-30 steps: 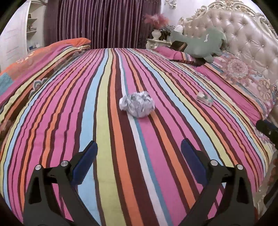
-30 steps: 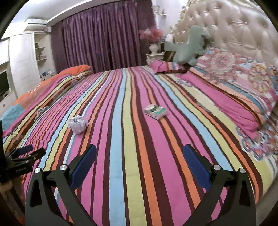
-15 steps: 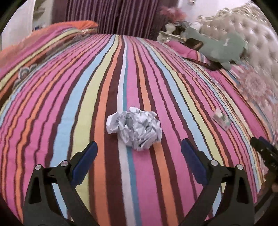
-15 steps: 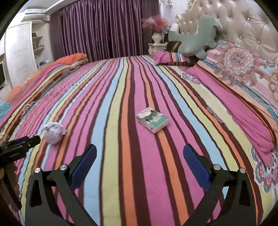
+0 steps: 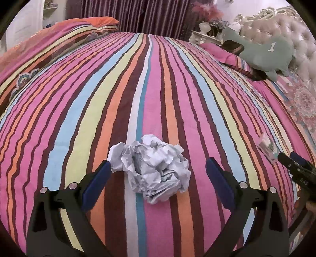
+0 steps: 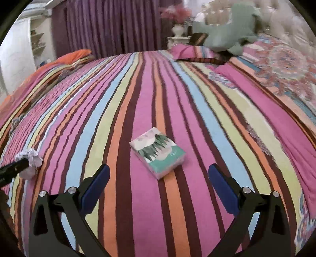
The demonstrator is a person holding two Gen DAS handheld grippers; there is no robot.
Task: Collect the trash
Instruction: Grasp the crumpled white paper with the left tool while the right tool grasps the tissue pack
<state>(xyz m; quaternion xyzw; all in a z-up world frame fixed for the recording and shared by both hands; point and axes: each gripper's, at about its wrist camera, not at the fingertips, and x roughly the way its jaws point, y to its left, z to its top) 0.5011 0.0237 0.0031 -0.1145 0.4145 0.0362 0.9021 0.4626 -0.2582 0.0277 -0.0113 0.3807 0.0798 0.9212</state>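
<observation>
Since the earlier frames both views have closed in: in the left wrist view the crumpled paper ball (image 5: 151, 168), formerly well out on the bed (image 5: 79, 94), now sits large and low in frame, reaching in between the fingertips of our left gripper (image 5: 157, 171). Its jaws are spread wide; the paper's left flap lies just beside the left blue pad, while a gap remains to the right pad; we cannot tell whether the flap touches. In the right wrist view the tissue pack (image 6: 158, 152), small and distant before, now lies flat on the striped quilt just ahead of our right gripper (image 6: 159, 176), whose jaws are likewise spread wide, clear of the pack on both sides. Cross-view notes: the left wrist view catches the tissue pack (image 5: 268, 147) only as a blurred sliver at the right edge, with the tips of the right gripper (image 5: 292, 162) just beside it; the right wrist view shows the paper ball (image 6: 29, 163) small at far left, partly hidden behind a dark finger of the left gripper (image 6: 13, 170). Only the right wrist view shows the white shelving (image 6: 37, 45) at left. Both show the purple curtain (image 5: 134, 15), the green plush toy (image 5: 262, 53) and the tufted headboard (image 5: 292, 39), the latter blurred in the right view.
</observation>
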